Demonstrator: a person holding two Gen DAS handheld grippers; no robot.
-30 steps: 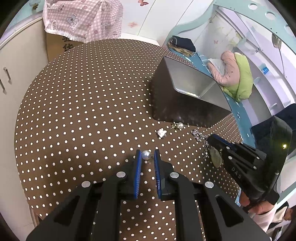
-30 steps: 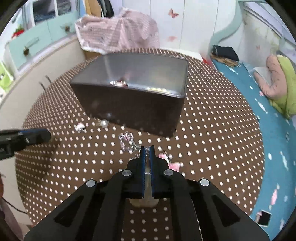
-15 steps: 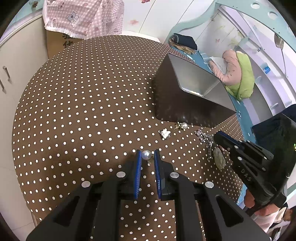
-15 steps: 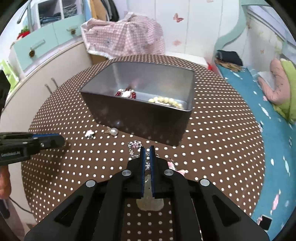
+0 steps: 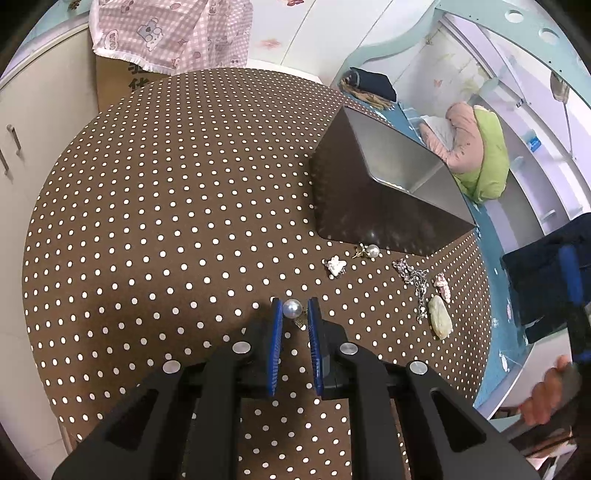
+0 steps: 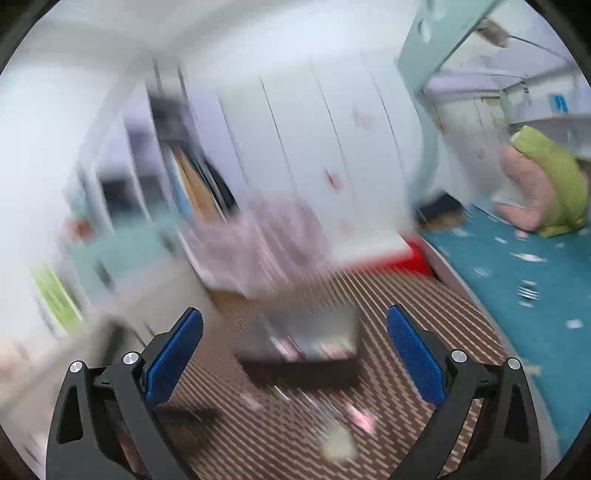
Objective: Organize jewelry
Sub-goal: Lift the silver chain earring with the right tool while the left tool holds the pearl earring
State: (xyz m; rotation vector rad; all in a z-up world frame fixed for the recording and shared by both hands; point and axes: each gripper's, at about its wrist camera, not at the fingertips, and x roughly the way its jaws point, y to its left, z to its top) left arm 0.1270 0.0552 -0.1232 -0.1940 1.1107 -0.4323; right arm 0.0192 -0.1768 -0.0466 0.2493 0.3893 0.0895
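My left gripper [image 5: 294,308] points down at the brown dotted tablecloth [image 5: 177,206], shut on a pearl earring [image 5: 291,308] held between its blue fingertips. In the blurred right wrist view my right gripper [image 6: 295,325] has its jaws opening wide, nothing between them, raised and aimed over the metal box [image 6: 303,343]. The green stone pendant [image 5: 439,319] on its silver chain [image 5: 413,275] lies loose on the cloth. A second pearl earring [image 5: 370,251], a white charm [image 5: 336,266] and a pink piece [image 5: 442,285] lie in front of the metal box [image 5: 373,206].
The table's right edge [image 5: 484,332] borders a blue mat. My right gripper's blue pad [image 5: 569,273] and a hand [image 5: 546,395] show at the far right of the left wrist view. A pink checked cloth [image 5: 166,33] covers a carton behind the table; cabinets stand at left.
My right gripper has opened, let go of the green pendant, and swung up and away from the table. The pendant now lies on the cloth. My left gripper has stayed put.
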